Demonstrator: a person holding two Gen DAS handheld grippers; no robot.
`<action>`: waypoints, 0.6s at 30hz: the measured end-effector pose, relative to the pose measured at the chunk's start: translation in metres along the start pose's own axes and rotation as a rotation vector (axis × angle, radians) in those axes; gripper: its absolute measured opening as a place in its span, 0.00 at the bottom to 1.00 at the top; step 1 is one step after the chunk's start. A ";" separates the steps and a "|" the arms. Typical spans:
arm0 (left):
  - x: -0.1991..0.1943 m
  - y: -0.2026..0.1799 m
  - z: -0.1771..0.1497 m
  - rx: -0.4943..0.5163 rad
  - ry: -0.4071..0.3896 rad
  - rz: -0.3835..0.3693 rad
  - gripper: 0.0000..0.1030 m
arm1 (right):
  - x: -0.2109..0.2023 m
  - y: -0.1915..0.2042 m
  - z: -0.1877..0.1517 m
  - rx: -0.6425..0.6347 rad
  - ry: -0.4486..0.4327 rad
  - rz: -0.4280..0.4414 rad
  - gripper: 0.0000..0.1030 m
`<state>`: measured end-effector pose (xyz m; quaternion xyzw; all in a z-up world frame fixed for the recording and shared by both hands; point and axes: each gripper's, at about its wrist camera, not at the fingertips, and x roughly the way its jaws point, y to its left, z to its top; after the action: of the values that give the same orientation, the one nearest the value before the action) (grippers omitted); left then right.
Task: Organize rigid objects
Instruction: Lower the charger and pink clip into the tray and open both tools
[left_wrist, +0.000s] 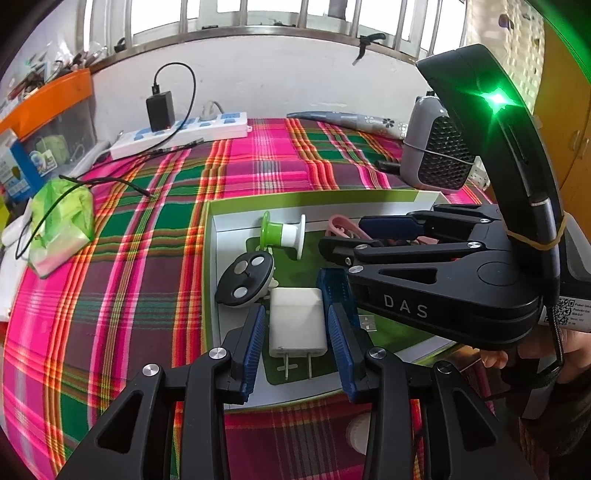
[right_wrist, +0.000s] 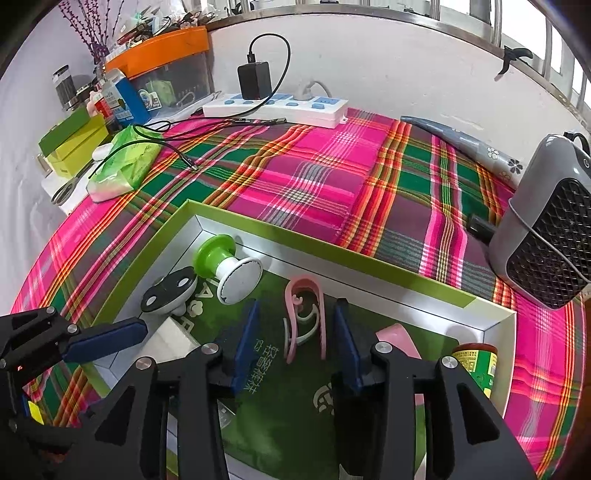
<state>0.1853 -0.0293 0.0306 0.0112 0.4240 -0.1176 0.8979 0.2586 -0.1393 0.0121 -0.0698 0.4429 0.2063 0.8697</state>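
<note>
A green-rimmed white box (left_wrist: 207, 258) lies on the plaid cloth. My left gripper (left_wrist: 295, 312) is open, and a white plug charger (left_wrist: 297, 325) lies flat between its blue pads with a thin gap on each side. My right gripper (right_wrist: 297, 308) is open over a pink clip (right_wrist: 306, 317), which rests on the box's green floor without touching either pad. The box also holds a green and white spool (right_wrist: 225, 266), a black disc with silver dots (left_wrist: 245, 275), a pink flat piece (right_wrist: 397, 339) and a red-lidded can (right_wrist: 476, 365).
A white power strip (right_wrist: 277, 107) with a black adapter (right_wrist: 255, 79) lies at the back. A grey heater (right_wrist: 546, 229) stands at the right. At the left are a green tissue pack (right_wrist: 122, 166), a black cable (right_wrist: 173, 146), scissors (right_wrist: 66, 190) and an orange-lidded bin (right_wrist: 166, 55).
</note>
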 end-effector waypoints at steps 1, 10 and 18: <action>-0.001 0.000 0.000 -0.001 0.000 0.001 0.34 | -0.001 0.000 0.000 0.001 0.000 -0.001 0.41; -0.009 0.001 -0.002 -0.003 -0.014 0.016 0.34 | -0.006 0.003 -0.002 0.005 -0.006 -0.007 0.41; -0.016 0.001 -0.005 0.002 -0.024 0.033 0.34 | -0.014 0.004 -0.005 0.012 -0.016 -0.008 0.41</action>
<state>0.1718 -0.0245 0.0399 0.0175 0.4128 -0.1031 0.9048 0.2462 -0.1412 0.0206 -0.0649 0.4370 0.2007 0.8744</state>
